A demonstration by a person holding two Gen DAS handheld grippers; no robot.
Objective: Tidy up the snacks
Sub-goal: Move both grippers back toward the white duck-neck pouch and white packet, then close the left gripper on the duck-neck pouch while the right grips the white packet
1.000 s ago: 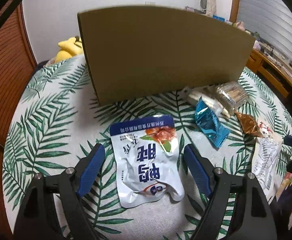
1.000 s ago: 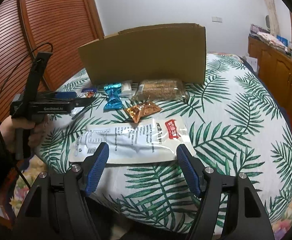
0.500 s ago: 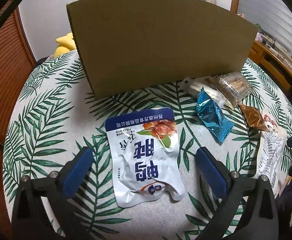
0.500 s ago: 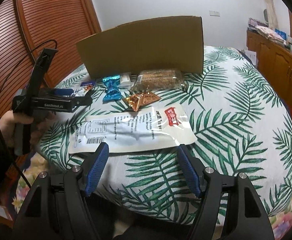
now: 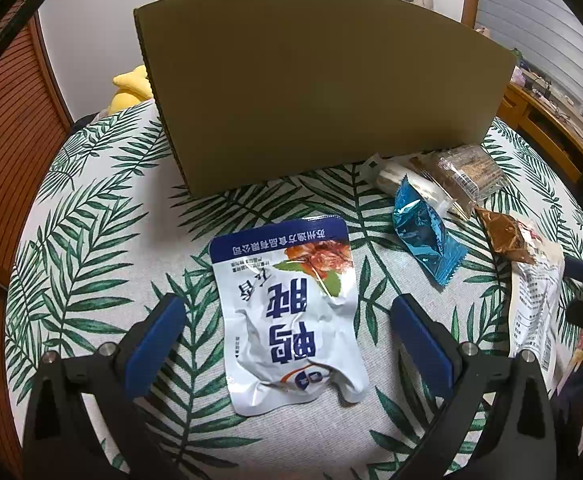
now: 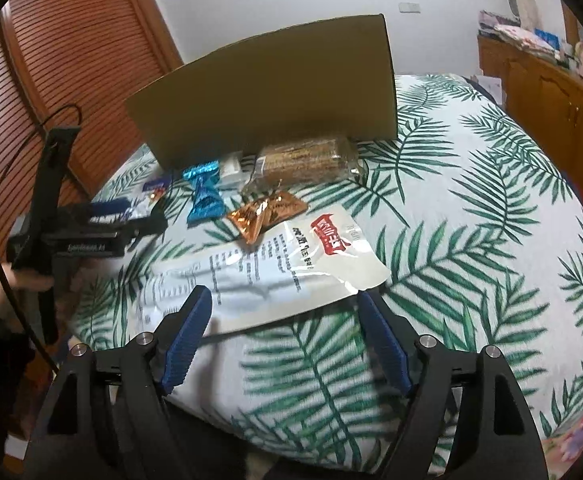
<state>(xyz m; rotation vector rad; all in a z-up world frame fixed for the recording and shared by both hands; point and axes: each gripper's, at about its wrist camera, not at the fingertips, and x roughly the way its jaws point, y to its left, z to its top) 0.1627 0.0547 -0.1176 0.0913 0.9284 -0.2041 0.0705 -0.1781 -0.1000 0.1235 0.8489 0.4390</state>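
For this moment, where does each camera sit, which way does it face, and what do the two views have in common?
Left wrist: on the left gripper, angled down at the blue-and-white pouch lying between its open fingers, not pressed; own fingers show.
Right wrist: on the right gripper, angled down at the large white pouch, fingers opening and not pressing it; own fingers show, with the person's hand holding the left gripper at left.
Shared: cardboard box, blue wrapper, leaf-print cloth.
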